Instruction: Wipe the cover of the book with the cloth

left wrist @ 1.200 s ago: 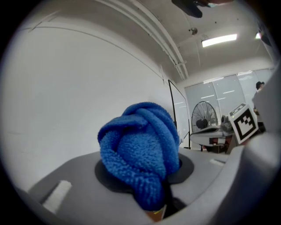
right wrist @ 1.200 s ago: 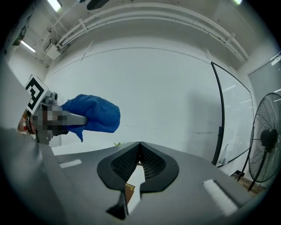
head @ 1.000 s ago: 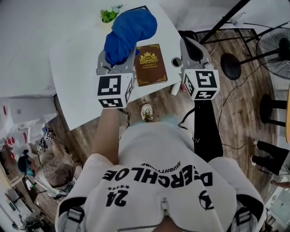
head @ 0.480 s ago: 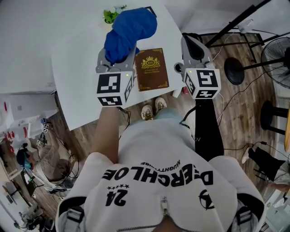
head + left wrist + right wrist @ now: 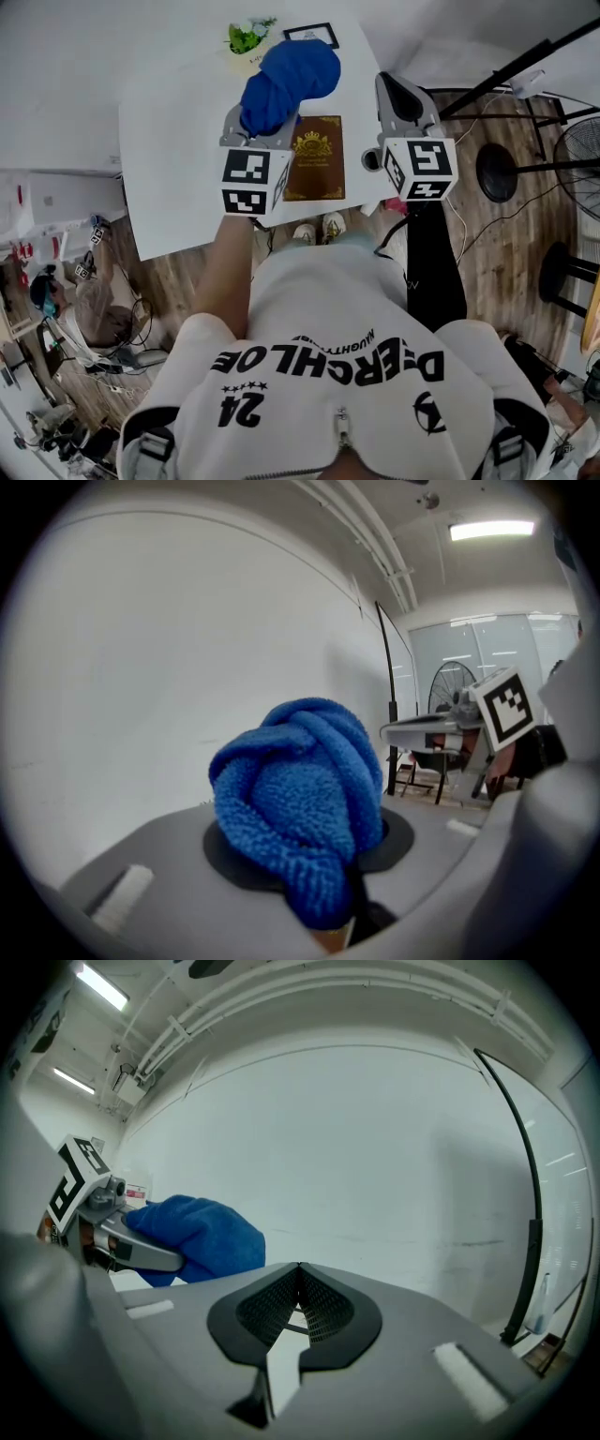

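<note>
A brown book [image 5: 316, 159] with a gold crest lies flat near the front edge of the white table [image 5: 178, 150]. My left gripper [image 5: 262, 129] is held at the book's far left corner and is shut on a bunched blue cloth [image 5: 291, 77]. In the left gripper view the cloth [image 5: 298, 816] fills the space between the jaws and hides their tips. My right gripper [image 5: 401, 98] hovers right of the book, over the table's right edge. Its jaws [image 5: 298, 1271] are shut with nothing between them, and the cloth [image 5: 202, 1237] shows to its left.
A small potted plant [image 5: 247, 37] and a black picture frame [image 5: 311, 35] stand at the table's far edge. Right of the table, on the wooden floor, are a black stand [image 5: 502, 66], cables and a fan [image 5: 579, 150]. The person's shoes [image 5: 314, 231] show below the table's front edge.
My left gripper and the cloth have shifted right, from beside the book's left edge to its far left corner. The right gripper has kept its place beside the book.
</note>
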Demonstrator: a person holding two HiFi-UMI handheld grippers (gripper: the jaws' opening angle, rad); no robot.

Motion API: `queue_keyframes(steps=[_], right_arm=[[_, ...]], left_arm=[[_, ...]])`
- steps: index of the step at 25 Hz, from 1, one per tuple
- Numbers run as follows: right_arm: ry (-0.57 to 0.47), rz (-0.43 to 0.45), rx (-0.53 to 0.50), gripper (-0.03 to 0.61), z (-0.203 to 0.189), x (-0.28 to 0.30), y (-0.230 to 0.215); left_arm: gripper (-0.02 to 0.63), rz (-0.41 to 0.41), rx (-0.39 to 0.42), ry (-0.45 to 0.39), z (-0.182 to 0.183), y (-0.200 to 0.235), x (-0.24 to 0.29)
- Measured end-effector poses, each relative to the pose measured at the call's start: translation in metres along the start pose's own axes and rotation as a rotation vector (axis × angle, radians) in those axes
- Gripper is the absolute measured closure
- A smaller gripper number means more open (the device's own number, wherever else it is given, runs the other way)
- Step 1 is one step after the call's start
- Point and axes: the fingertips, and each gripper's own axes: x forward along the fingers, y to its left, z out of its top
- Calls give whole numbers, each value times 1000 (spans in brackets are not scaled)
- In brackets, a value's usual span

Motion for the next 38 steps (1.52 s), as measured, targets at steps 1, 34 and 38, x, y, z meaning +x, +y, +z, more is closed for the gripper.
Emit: queue_keyframes(steps=[1,34,38], right_arm=[[2,7,-2,577,-2,2,-2],[39,114,7,577,-43,25,-38],[37,132,6,577,-41,29,-30]], left_arm=[[414,-5,-2,26,-8,-5,6],[414,43,-82,668,-229,-53,74],[414,82,-102,682,-236,-36,61]])
